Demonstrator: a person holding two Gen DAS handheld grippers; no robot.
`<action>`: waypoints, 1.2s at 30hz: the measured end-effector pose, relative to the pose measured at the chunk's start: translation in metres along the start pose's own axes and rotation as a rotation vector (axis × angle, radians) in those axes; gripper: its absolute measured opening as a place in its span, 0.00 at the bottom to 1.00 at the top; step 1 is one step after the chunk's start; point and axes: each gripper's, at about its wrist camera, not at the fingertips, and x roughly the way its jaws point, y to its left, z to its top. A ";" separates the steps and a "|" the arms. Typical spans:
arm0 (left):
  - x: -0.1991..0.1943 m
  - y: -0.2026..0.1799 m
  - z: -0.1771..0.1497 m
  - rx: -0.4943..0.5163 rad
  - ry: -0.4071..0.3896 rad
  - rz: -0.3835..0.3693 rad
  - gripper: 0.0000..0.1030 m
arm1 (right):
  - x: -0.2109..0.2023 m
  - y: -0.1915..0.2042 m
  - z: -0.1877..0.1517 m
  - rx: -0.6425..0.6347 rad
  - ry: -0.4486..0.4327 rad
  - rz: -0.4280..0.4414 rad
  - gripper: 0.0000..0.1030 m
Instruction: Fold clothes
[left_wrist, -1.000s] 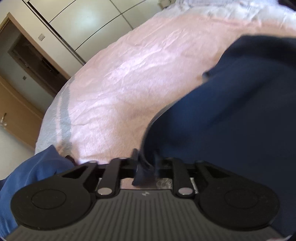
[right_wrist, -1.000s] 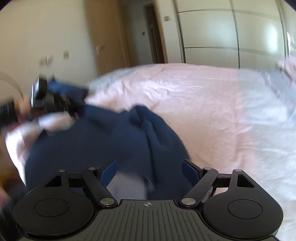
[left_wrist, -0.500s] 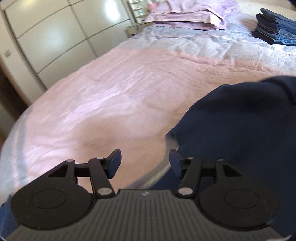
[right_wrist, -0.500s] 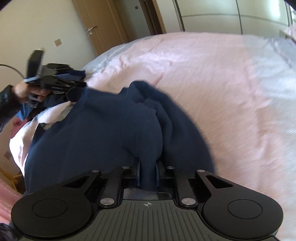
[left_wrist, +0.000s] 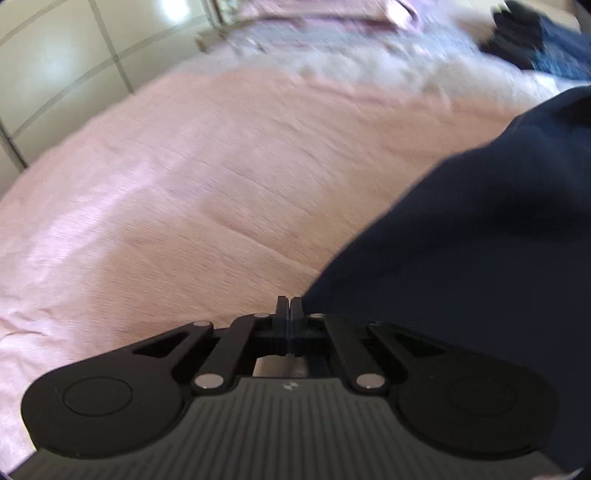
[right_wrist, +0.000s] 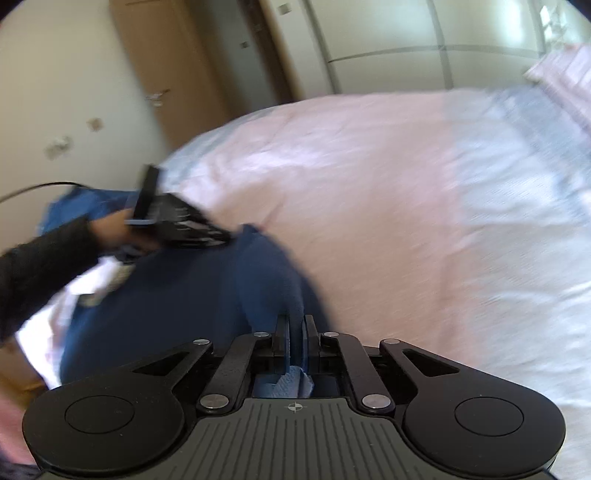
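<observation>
A navy blue garment (left_wrist: 461, 240) lies on the pink bedspread (left_wrist: 184, 184) and fills the right side of the left wrist view. My left gripper (left_wrist: 290, 308) is shut at the garment's edge; I cannot see cloth between its tips. In the right wrist view the same garment (right_wrist: 177, 302) spreads at lower left. My right gripper (right_wrist: 295, 326) is shut on a fold of it. The left gripper (right_wrist: 221, 236) shows there too, held in a hand at the garment's far corner.
A stack of folded dark clothes (left_wrist: 543, 48) and lilac pillows (left_wrist: 332, 14) lie at the bed's head. White wardrobe doors (right_wrist: 424, 37) and a wooden door (right_wrist: 177, 66) stand beyond the bed. Another blue cloth (right_wrist: 85, 203) lies at the bed's left edge.
My left gripper let go, opened, then shut again at the garment's edge. My right gripper closed on a fold of the garment and holds it.
</observation>
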 end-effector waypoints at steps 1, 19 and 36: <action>-0.009 0.006 0.002 -0.027 -0.027 0.006 0.00 | -0.001 -0.002 0.002 -0.026 -0.014 -0.063 0.04; 0.020 0.015 0.001 -0.080 0.042 -0.075 0.33 | 0.078 -0.096 0.014 -0.159 0.003 -0.380 0.00; 0.017 0.000 -0.004 -0.075 0.062 -0.149 0.01 | 0.051 -0.126 -0.025 0.118 -0.062 -0.276 0.61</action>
